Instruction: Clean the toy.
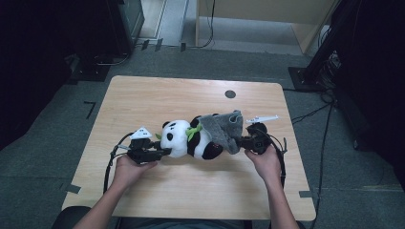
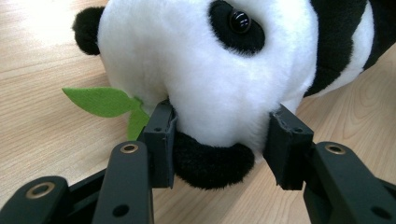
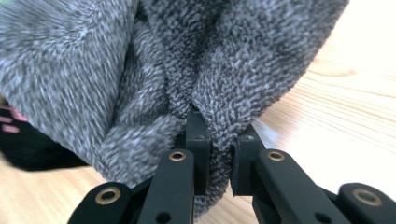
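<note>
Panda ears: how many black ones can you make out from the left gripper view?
2. One ear sticks out at the upper left of the panda's head, above the green felt leaf. The other ear lies underneath, between the left gripper jaws.

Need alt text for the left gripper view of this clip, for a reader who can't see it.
The left claw clamps a plush panda by its white head, one black jaw on each side, just above a black ear. The panda lies on a light wooden table, one shiny eye showing, with a green felt leaf sticking out beside the left-hand jaw.
</note>
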Tool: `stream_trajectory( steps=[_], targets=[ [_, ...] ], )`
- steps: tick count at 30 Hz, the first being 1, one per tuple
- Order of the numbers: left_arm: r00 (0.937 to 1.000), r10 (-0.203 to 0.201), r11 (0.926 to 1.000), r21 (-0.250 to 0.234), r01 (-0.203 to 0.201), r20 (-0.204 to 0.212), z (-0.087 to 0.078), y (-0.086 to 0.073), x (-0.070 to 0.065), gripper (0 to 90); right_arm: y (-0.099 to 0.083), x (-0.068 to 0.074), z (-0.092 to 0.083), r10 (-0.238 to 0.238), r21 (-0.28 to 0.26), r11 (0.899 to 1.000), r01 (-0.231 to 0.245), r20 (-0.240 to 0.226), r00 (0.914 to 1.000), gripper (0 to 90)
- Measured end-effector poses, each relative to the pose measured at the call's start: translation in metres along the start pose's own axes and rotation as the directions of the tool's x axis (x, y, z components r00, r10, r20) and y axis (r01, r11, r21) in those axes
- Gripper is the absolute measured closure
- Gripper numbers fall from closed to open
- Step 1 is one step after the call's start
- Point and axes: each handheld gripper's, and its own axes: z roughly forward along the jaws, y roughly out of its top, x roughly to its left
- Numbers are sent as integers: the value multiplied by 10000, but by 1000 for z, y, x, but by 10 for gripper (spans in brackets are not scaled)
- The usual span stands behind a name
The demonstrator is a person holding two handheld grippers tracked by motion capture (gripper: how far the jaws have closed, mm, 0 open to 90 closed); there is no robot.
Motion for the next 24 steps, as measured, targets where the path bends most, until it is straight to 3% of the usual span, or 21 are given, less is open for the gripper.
stream_trajectory(
  steps=[3, 6, 8, 12, 15, 20, 24],
  targets=[
    [10000, 20, 10000, -18, -20, 6, 0, 0, 0, 511, -1, -8, -5, 185, -142, 9997, -184, 134, 9997, 823],
    [9999, 136, 9999, -7, -136, -47, 0, 0, -1, 510, 4, -9, -20, 541, -744, 9956, -569, -385, 9978, 825],
    [9999, 98, 10000, -15, -98, -46, 0, 0, -1, 510, 10, -1, -32, 396, -1242, 9910, -491, -784, 9961, 826],
    [10000, 76, 10000, -37, -76, -62, 0, 0, -1, 510, 23, 31, -50, -464, -1780, 9837, 258, -1124, 9926, 826],
    [10000, 48, 10000, -15, -48, -49, 0, 1, -1, 510, 28, 50, -52, -1034, -1794, 9807, 773, -1408, 9846, 825],
    [10000, -30, 10000, -23, 30, -36, 0, 1, -1, 510, 30, 77, -40, -1663, -1444, 9799, 1373, -2131, 9628, 824],
    [10000, -39, 10000, 2, 39, -30, 0, 0, -1, 511, 26, 84, -18, -1704, -805, 9845, 1556, -2341, 9572, 823]
  ],
)
